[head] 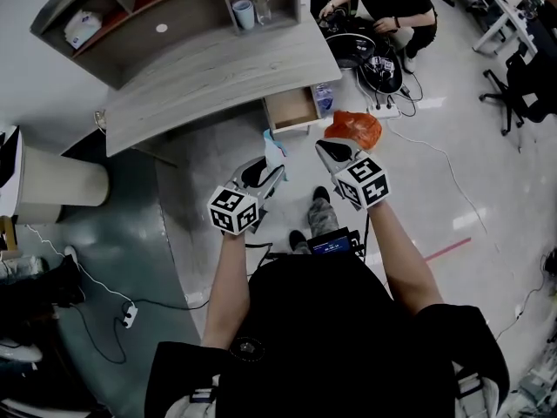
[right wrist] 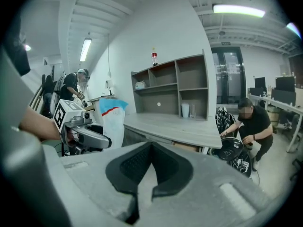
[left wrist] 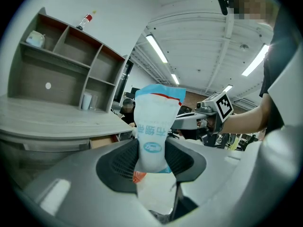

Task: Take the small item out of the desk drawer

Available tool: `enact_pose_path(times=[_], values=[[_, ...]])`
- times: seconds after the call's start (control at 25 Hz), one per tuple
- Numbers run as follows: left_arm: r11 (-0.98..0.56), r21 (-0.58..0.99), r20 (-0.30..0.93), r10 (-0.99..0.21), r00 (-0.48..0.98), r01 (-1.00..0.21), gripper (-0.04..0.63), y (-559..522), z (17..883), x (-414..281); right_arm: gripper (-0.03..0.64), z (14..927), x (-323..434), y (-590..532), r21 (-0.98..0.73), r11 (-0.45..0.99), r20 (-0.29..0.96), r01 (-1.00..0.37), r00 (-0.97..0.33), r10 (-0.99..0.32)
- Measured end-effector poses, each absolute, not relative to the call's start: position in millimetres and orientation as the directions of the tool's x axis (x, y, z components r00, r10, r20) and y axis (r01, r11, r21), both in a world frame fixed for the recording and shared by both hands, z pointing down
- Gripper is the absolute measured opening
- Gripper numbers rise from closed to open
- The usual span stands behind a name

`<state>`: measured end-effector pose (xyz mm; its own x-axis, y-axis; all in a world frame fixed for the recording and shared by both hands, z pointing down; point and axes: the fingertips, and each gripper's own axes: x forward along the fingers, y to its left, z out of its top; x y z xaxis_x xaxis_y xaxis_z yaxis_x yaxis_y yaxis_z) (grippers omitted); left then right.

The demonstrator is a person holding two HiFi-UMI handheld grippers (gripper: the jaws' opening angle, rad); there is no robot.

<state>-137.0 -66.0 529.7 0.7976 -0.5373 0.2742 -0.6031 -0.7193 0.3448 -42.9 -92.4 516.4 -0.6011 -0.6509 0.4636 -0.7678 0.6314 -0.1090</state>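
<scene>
Left gripper view shows the left gripper clamping the packet, already clear of the open drawer, so the task looks done; the right gripper is closed and empty.

Looks steeply down from the head over the left tongs and right tongs at mid-frame, high enough to take in the desk at upper left, its shelf and a crouching person at top right. Rides close behind each pair of tongs, facing almost level along jaws that fill the lower frame. Shares desk and shelf across all three views, and catches the other tongs at centre right from the left pair, at centre left from the right pair.
</scene>
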Motion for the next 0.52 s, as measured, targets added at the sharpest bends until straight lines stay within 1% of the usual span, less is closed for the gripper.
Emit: enact_pose_path(times=[0.52], values=[[-0.728,0.348,0.275,-0.523,0.807,-0.59,0.176,-59.1,531.1,-132.3,-0.005,514.8,-37.0,-89.0,-0.12,0.614,0.462,-0.781,-0.591,-0.662]])
